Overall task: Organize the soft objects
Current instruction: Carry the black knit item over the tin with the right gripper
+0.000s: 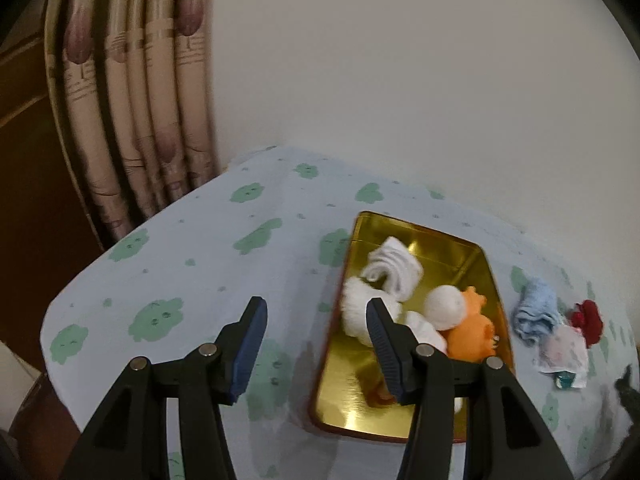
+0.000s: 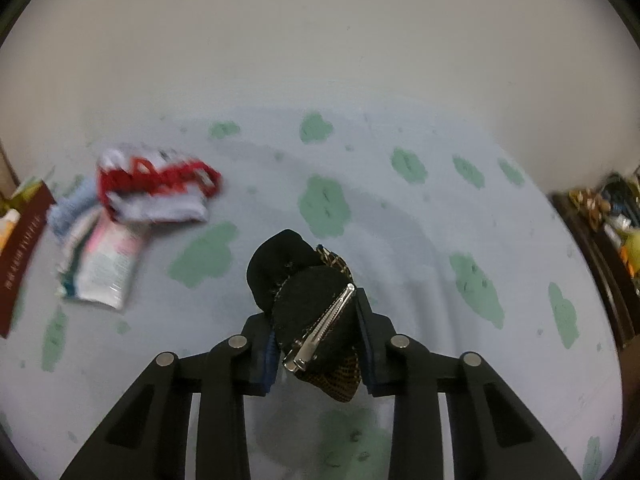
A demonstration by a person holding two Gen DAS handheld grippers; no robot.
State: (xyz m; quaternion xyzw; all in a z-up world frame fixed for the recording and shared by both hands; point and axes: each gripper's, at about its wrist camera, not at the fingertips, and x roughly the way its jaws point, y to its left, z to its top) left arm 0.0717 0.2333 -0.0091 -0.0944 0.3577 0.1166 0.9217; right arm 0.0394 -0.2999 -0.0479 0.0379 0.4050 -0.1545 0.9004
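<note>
- A light blue cloth (image 1: 192, 240) with green blobs covers the table, and a plain pale wall stands behind it. A striped curtain (image 1: 132, 112) hangs at the far left.
- Your left gripper (image 1: 316, 344) hangs over the table with its jaws spread wide. Nothing is between them.
- Just past its right finger sits a gold tin (image 1: 352, 396). Inside lie white socks (image 1: 394, 270), a white ball (image 1: 444, 306) and an orange toy (image 1: 472, 332), all bunched at the far end.
- Right of the tin, on the cloth, lie a blue sock (image 1: 534, 312), a red cloth (image 1: 588, 318) and a small packet (image 1: 562, 350), close together.
- Your right gripper (image 2: 316, 336) is pinching a black hair bow (image 2: 304, 292) with a silver clip (image 2: 320, 330). The bow is up off the cloth.
- In the right view, the red cloth pile looks blurry at the far left.
</note>
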